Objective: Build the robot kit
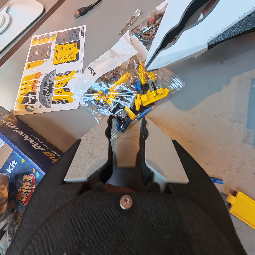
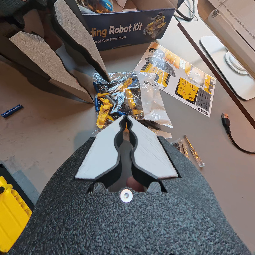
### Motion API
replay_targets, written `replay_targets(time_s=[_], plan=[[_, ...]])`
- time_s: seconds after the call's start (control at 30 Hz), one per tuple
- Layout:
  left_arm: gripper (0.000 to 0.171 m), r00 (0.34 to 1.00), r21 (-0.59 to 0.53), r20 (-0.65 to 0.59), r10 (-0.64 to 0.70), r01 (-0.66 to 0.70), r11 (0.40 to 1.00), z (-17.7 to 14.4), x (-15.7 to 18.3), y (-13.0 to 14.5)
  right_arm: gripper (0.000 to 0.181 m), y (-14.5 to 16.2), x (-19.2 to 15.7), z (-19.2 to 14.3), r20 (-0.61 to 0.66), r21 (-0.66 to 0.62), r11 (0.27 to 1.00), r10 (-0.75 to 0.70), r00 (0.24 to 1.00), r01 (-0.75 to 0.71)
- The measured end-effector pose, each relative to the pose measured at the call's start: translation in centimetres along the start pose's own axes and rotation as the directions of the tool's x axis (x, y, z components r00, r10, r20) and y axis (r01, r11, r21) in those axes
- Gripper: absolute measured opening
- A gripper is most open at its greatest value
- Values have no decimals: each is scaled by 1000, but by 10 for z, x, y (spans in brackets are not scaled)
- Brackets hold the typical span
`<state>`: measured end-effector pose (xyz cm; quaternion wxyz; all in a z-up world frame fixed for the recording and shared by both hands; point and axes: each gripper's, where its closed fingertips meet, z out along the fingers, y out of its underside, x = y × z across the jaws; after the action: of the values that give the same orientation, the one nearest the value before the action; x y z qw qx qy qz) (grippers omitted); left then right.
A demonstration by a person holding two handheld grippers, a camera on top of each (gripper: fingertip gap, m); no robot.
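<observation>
A clear plastic bag (image 1: pixel 121 96) of yellow, blue and grey building parts lies on the grey table (image 1: pixel 200 110). My left gripper (image 1: pixel 126 120) is open, its two fingers on either side of the bag's near corner; I see no pad pressing on it. In the right wrist view (image 2: pixel 100 91) its tips stand at the bag's (image 2: pixel 121 96) far end. My right gripper (image 2: pixel 126 117) is shut, its tips closed together on the film at the bag's other end. It also shows in the left wrist view (image 1: pixel 148 69).
A sticker sheet (image 1: pixel 51 69) lies left of the bag and a blue kit box (image 1: pixel 20 158) stands near left. A small screwdriver (image 1: pixel 129 22), a second small bag (image 1: pixel 147 31) and a USB cable (image 1: pixel 82 11) lie beyond. A loose blue piece (image 1: pixel 216 180) and a yellow part (image 1: pixel 241 207) lie at right. The grippers' ends are close to 7 cm from one another.
</observation>
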<state>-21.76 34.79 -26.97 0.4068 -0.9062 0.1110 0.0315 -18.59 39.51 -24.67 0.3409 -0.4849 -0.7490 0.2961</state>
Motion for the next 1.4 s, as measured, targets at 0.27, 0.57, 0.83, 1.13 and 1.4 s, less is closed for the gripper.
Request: replay_targets(time_s=[0.27, 0.57, 0.83, 1.13, 1.4], plan=[[39, 1000, 1, 1, 12, -12, 1000, 0, 1, 0, 20, 9, -8, 17, -14, -60, 997, -41, 999, 40], [38, 1000, 1, -1, 15, -15, 1000, 0, 2, 0, 11, 8, -8, 25, -64, -97, 991, -98, 993, 91], [38, 1000, 1, -5, 12, -12, 1000, 0, 2, 0, 5, 5, -8, 22, -64, -71, 992, -108, 992, 103], [34, 1000, -1, 4, 3, -3, 1000, 0, 0, 0, 5, -2, -2, -6, -44, -22, 992, -122, 992, 121], [33, 1000, 4, -11, -22, 22, 1000, -1, -1, 0, 5, -13, -49, -39, 283, 110, 991, -104, 953, 75]])
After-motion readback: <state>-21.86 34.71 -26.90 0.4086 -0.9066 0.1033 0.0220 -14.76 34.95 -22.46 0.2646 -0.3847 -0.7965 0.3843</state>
